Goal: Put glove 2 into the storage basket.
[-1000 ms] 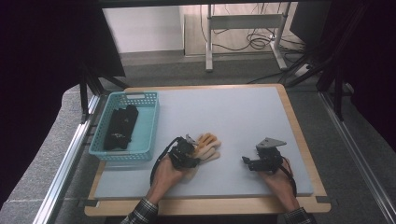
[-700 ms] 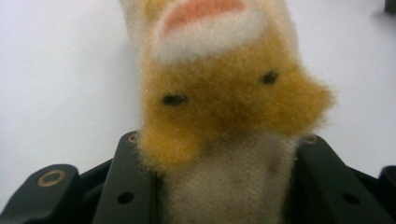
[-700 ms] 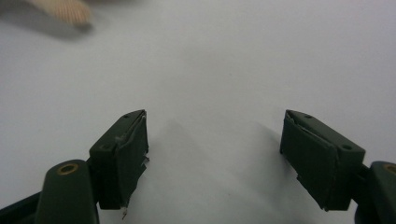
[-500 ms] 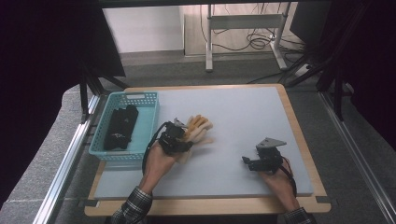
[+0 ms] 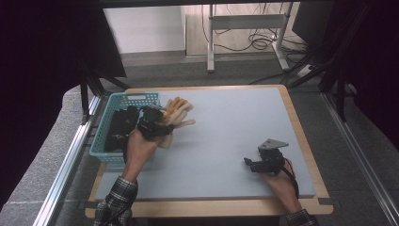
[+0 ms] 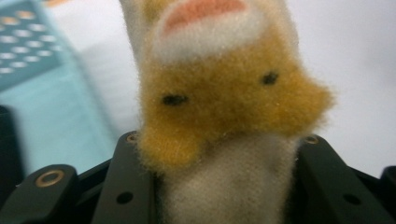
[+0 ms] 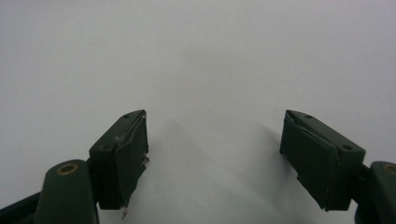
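Right claw: nearest, low over bare worktop, jaws spread wide, holding nothing.
Left claw: farther, jaws clamped on the pale end of a plush toy. Toy's long axis runs straight ahead of the claw, orange end outermost.
Basket: turquoise, just beside this claw.
No legible writing.

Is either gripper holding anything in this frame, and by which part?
The left gripper holds the plush toy, jaws shut on its pale lower body just below the orange head. The right gripper is open over the table, holding nothing.
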The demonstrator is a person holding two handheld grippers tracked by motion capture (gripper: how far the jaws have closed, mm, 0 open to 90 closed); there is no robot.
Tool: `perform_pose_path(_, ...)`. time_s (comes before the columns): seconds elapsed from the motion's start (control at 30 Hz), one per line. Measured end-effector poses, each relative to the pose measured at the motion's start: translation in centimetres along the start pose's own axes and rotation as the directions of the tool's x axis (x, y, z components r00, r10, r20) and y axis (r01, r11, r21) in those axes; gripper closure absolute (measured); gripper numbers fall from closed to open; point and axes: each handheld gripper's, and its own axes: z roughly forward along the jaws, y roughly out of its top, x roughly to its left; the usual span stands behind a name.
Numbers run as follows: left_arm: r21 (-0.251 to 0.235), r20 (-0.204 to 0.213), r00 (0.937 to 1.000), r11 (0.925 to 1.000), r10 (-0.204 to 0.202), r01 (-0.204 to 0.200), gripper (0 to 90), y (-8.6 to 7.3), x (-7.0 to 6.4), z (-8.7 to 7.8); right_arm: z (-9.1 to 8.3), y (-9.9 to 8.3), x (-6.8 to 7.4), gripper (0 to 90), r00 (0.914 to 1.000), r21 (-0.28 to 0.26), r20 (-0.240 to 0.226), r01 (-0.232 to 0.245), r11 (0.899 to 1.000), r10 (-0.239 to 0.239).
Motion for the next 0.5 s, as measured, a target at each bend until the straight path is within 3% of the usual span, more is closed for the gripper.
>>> perform_pose_path(0.23, -0.009, -0.074, 0.9949, 0.9977, -0.068, 0.067, 58.9, 0.3, 4.0, -2.0, 0.0, 0.0, 0.0, 22.7, 1.0000, 0.000, 0.000, 0.000, 1.000, 0.000)
perform_pose_path(0.5, -0.008, -0.141, 0.9786, 0.9886, -0.150, 0.150, 58.5, -0.1, 7.7, -2.8, 0.0, 0.0, 0.0, 22.6, 1.0000, -0.001, 0.000, -0.001, 1.000, 0.001)
